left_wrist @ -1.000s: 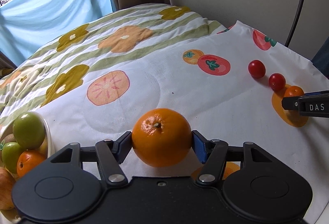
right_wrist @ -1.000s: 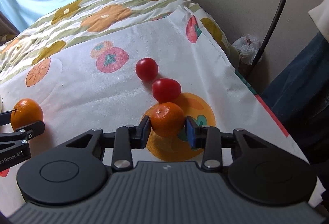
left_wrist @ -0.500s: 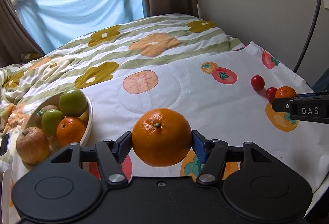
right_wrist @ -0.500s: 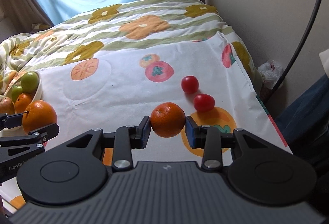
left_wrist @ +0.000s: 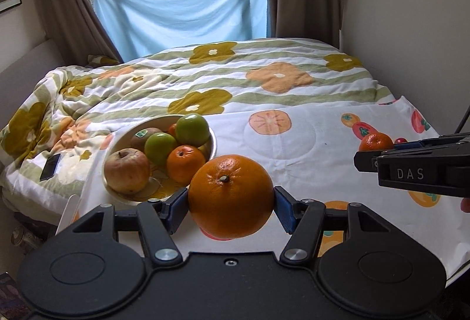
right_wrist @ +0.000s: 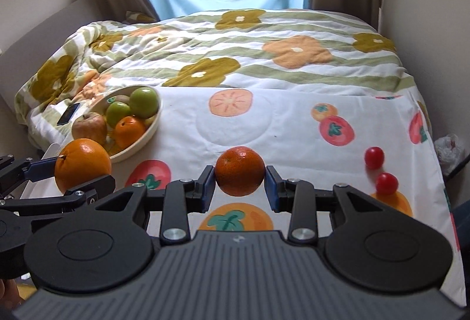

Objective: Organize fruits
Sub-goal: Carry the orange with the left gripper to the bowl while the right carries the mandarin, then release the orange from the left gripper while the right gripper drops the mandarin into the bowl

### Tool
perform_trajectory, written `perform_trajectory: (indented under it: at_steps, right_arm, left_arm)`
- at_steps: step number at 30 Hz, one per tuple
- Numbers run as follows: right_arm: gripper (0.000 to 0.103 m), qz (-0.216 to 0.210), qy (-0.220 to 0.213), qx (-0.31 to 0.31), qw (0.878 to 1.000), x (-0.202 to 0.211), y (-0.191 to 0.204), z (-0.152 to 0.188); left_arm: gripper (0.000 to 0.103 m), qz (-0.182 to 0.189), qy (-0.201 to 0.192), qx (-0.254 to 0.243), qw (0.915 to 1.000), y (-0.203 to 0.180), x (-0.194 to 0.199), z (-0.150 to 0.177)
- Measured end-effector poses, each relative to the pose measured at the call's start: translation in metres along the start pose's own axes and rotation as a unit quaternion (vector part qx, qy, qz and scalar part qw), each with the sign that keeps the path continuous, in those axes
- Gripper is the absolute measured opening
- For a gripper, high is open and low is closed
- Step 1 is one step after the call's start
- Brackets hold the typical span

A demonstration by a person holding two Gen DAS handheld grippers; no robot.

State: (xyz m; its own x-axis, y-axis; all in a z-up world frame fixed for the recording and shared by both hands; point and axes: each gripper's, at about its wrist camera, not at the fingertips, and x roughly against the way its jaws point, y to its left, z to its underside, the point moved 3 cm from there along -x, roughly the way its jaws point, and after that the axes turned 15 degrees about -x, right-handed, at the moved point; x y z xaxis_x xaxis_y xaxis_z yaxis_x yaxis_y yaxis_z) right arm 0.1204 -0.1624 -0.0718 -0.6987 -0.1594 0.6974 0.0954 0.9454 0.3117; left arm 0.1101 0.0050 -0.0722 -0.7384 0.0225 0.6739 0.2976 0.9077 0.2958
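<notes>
Both hand-held grippers have lifted off the cloth since a second ago, each carrying its fruit up and left toward the bowl; the room and window now fill the far view.

Bed with green-striped flowered quilt [right_wrist: 293,35] carries everything; a white fruit-print cloth [right_wrist: 264,126] covers its near half.

Cream round bowl [left_wrist: 213,141] sits at the left edge of the cloth. Already in it: brownish apple [left_wrist: 127,171], two green apples [left_wrist: 192,129], a small orange [left_wrist: 185,163], and what looks like a kiwi behind.

Left hand-held gripper [left_wrist: 231,204] is clamped on the large round orange [left_wrist: 231,196], held in the air just near-right of the bowl rim.

Right hand-held gripper [right_wrist: 239,183] is clamped on the small mandarin-like orange [right_wrist: 240,171], above mid-cloth, well right of the bowl.

Two small red cherry tomatoes [right_wrist: 374,157] are on the cloth at the right, near its edge, close together.

Dark phone [left_wrist: 50,166] lies on the quilt left of the bowl.

Progress, my read: past halfway. Bowl part-filled, two oranges in transit, two tomatoes untouched. Left: drop both oranges, then fetch the tomatoes. Bowl is getting crowded, so the big orange could roll off the pile.
</notes>
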Motion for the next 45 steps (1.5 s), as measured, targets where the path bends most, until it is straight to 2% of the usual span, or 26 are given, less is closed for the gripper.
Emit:
perform_trajectory:
  at_steps: [11, 23, 32, 39, 45]
  right_arm:
    - [0.051, -0.047, 0.017, 0.047, 0.998, -0.038, 0.088, -0.018]
    - [0.051, -0.046, 0.015, 0.060, 0.997, -0.099, 0.160, -0.055]
    - [0.051, -0.032, 0.020, 0.052, 0.998, -0.143, 0.186, -0.072]
    - [0.051, -0.021, 0.028, 0.052, 0.998, -0.170, 0.197, -0.076]
    - [0.051, -0.014, 0.035, 0.049, 0.998, -0.188, 0.202, -0.077]
  left_arm:
    - [0.066, -0.033, 0.012, 0.036, 0.9987, 0.081, -0.017, 0.002]
    - [0.066, -0.027, 0.016, 0.043, 0.9986, 0.161, -0.073, -0.015]
    - [0.066, -0.005, 0.024, 0.036, 0.9990, 0.196, -0.119, -0.026]
    - [0.066, 0.019, 0.043, 0.033, 0.9984, 0.206, -0.156, -0.027]
    - [0.066, 0.031, 0.060, 0.023, 0.9974, 0.212, -0.171, -0.021]
